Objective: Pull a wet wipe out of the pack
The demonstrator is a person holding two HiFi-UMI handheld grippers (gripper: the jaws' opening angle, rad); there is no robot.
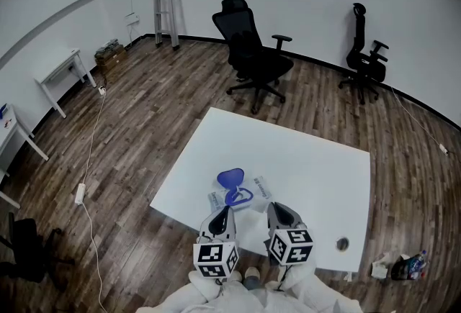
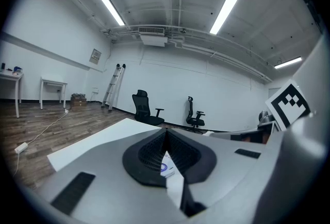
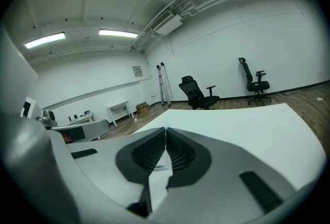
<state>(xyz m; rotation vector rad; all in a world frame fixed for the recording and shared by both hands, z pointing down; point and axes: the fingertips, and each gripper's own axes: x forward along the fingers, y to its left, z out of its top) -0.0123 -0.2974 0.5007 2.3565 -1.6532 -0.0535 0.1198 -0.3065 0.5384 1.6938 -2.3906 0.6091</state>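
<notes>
— Where is the pack of wipes [image 1: 235, 193] right now?
— I see it lying on the white table [image 1: 310, 160], near the edge closest to me, with its blue lid [image 1: 230, 177] standing open. It sits just ahead of both tools.
— What's the left tool doing?
— My left tool [image 2: 166, 131] is clenched, tips together and nothing pinched. The pack's printed label shows through the gap below the tips.
— And the right?
— My right tool [image 3: 165, 129] is clenched as well, just to the right of the pack, and I can't make out anything caught in it
</notes>
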